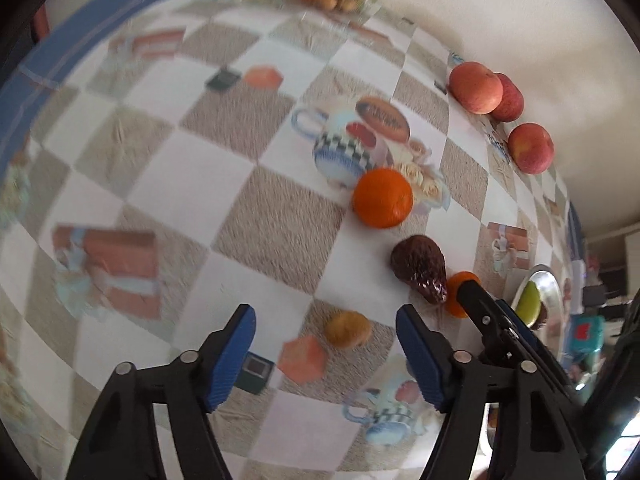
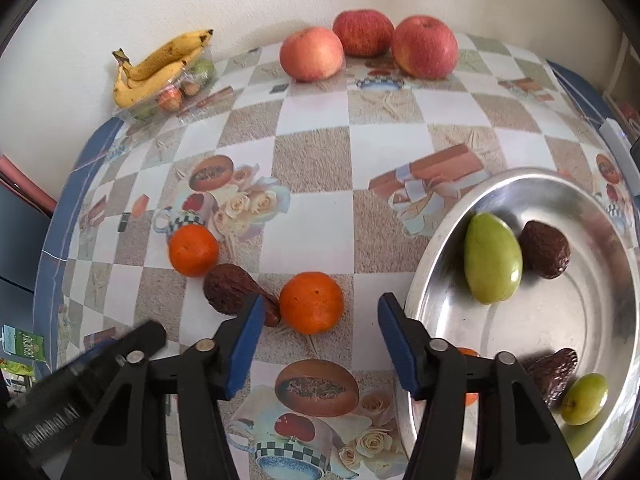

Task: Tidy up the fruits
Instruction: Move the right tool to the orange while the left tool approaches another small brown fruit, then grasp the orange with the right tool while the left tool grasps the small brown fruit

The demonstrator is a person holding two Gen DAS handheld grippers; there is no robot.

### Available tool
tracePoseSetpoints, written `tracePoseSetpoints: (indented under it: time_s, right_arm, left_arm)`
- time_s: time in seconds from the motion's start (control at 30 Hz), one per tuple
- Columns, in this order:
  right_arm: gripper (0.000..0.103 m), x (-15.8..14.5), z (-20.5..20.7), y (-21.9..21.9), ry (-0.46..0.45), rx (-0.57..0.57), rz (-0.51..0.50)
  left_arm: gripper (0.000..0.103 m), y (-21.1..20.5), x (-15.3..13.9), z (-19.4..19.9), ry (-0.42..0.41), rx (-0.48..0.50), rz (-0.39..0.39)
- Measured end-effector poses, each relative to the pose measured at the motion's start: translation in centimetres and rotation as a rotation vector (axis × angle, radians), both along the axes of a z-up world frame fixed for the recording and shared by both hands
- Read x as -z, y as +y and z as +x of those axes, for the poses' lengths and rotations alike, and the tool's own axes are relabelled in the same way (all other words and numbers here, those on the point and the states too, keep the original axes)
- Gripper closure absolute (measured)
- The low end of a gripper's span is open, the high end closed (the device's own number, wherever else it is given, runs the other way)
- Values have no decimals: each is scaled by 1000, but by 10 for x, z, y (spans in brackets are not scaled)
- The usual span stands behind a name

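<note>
Both grippers gape wide, holding nothing. The right gripper (image 2: 320, 332) hovers before an orange (image 2: 311, 303) touching a brown avocado (image 2: 232, 289); a second orange (image 2: 193, 250) lies beyond. The metal bowl (image 2: 520, 320) at right holds green and brown fruit. 3 apples (image 2: 370, 46) line the wall. The left gripper (image 1: 326, 354) hangs over the checkered tablecloth (image 1: 160, 184)

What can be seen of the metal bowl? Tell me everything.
The metal bowl is wide, shallow and shiny, apparently steel, upright on the checked tablecloth at the right. It holds a green mango-like fruit, two dark wrinkled avocados and a small green fruit. The open right claw hovers beside its rim.
</note>
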State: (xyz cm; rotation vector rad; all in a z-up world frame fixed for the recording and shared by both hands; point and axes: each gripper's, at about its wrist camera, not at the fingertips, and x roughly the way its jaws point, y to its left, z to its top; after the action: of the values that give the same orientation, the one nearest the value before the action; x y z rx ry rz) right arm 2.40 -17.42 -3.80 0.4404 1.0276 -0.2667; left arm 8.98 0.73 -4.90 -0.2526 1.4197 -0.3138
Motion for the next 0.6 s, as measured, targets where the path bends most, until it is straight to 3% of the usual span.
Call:
tracePoseSetpoints:
  time_s: [0.1,0.17,0.4,0.6]
  right_arm:
    - [48,0,3,2,10,-11,-39]
    - [50,1,4,4,8,-20,-45]
    - [50,1,6,6,-2,-41,-24]
    - [58,6,8,5,9,-30,-17]
  left_arm:
    - [42,2,7,-3,54,-17,-28]
    - [44,0,4,-5,45,-9,-19]
    - [74,-13,6,-11,46,37,-15]
    - [77,-6,5,-7,36,0,-21]
